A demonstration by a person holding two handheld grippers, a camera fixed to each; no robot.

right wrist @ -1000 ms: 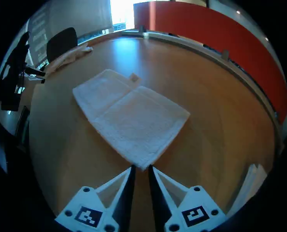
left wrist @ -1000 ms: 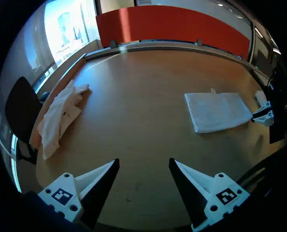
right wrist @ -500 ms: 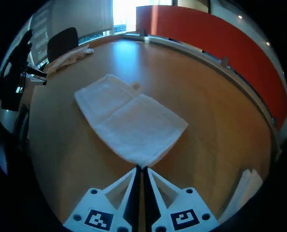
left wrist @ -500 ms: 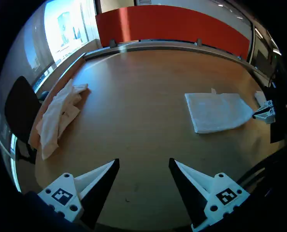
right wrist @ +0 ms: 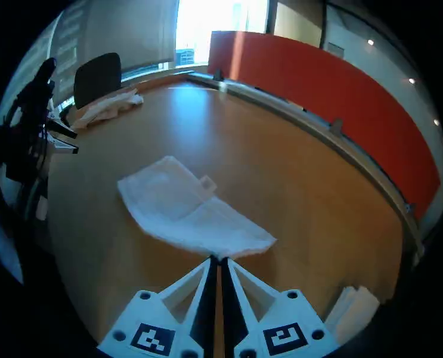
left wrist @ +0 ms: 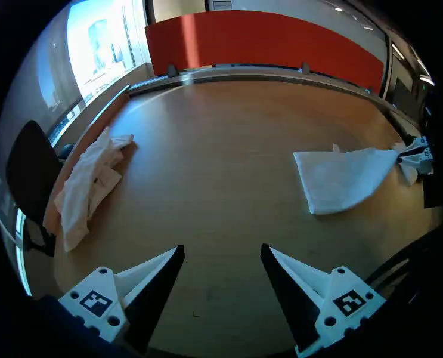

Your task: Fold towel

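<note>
In the left gripper view, my left tongs (left wrist: 221, 268) stand open over the table (left wrist: 221, 149), holding nothing. The towel (left wrist: 340, 176) lies at its far right, one corner raised. In the right gripper view, my right tongs (right wrist: 219, 268) are pinched closed on that corner.

Grippers: two, the left gripper (left wrist: 221, 247) and the right gripper (right wrist: 219, 261). Cloth items: three, being one white towel (right wrist: 185, 215), one crumpled cloth heap (left wrist: 87, 182) and one stack of folded towels (right wrist: 355, 304). Furniture: one wooden table (left wrist: 221, 149), one black office chair (right wrist: 96, 77), one red partition (left wrist: 263, 42).
</note>
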